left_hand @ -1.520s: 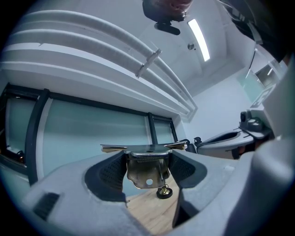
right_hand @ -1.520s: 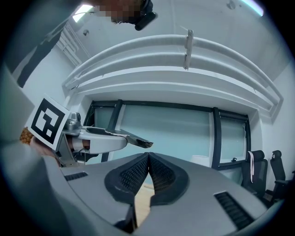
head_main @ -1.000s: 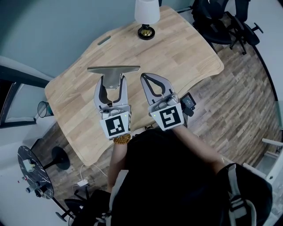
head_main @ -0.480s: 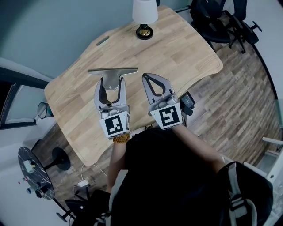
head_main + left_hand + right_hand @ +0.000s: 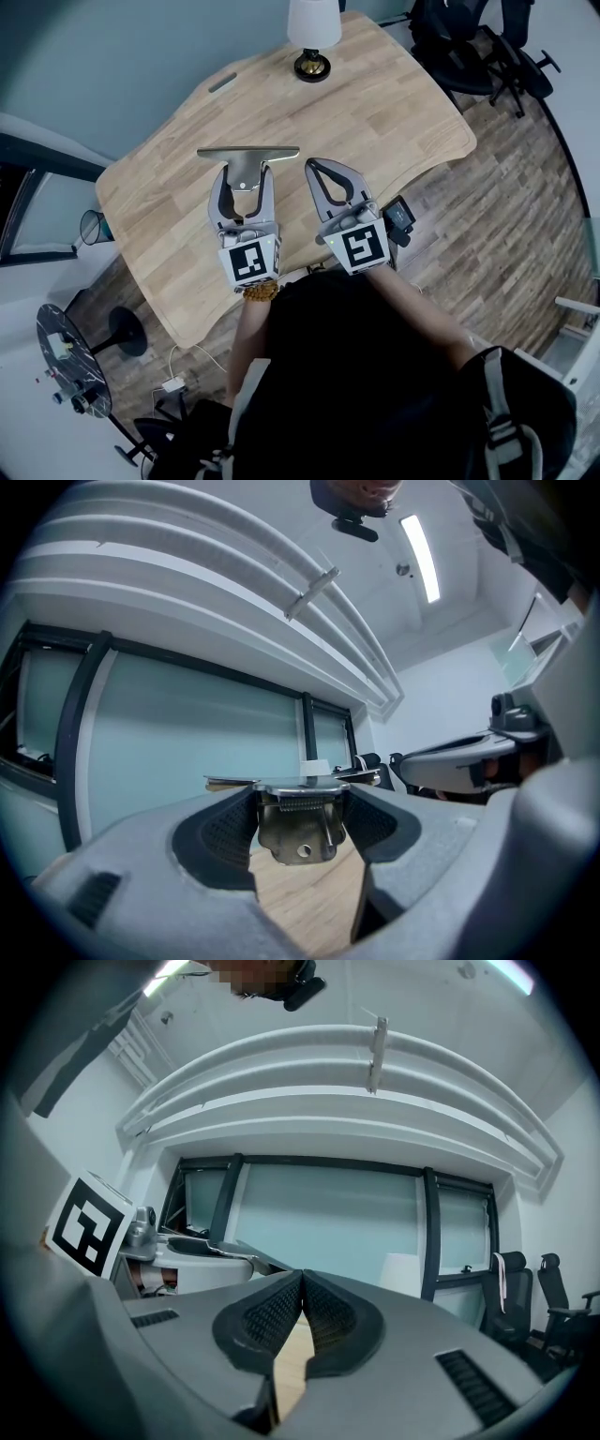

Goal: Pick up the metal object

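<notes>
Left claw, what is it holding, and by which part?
The left claw clamps the metal object by its narrow stem, wide bar beyond the tips.

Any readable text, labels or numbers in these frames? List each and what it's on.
None readable.
Cube on the left gripper: black-and-white square marker, no letters.
Cube on the right gripper: same, pattern only.
Small black device at the desk edge: too small to tell whether it carries print.

soft, even light is coming from a ceiling strip lamp (image 5: 420, 557), casting only faint shadows on the wooden table (image 5: 375, 103). wide lenses are bending straight lines and darkening every corner.
</notes>
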Demonstrator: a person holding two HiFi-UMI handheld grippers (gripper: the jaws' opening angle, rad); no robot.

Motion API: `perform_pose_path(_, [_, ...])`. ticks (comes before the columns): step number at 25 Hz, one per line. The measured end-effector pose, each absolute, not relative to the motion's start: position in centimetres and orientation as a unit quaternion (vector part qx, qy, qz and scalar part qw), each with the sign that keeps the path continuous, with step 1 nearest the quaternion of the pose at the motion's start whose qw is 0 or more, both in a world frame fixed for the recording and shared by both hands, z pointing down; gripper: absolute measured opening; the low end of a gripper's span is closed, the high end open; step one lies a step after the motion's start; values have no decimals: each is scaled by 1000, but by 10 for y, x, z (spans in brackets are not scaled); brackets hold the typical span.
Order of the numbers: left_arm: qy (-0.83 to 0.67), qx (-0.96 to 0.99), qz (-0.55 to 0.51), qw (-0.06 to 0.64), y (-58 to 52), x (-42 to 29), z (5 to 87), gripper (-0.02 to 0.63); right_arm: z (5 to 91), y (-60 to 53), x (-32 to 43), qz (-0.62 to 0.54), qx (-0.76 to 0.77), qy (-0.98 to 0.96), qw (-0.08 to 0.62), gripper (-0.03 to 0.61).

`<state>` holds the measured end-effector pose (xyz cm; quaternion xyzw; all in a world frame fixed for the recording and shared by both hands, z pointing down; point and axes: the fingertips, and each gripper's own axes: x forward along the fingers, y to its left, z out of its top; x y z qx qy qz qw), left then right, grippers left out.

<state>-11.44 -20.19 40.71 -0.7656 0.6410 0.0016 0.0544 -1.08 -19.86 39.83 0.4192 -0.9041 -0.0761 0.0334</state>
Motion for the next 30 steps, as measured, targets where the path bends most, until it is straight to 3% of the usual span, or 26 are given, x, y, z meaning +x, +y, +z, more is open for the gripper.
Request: perform_pose_path(30, [626,-779,-5,29,-208,-113,428,291,428,-203,-16,-48,417,-905,61,2])
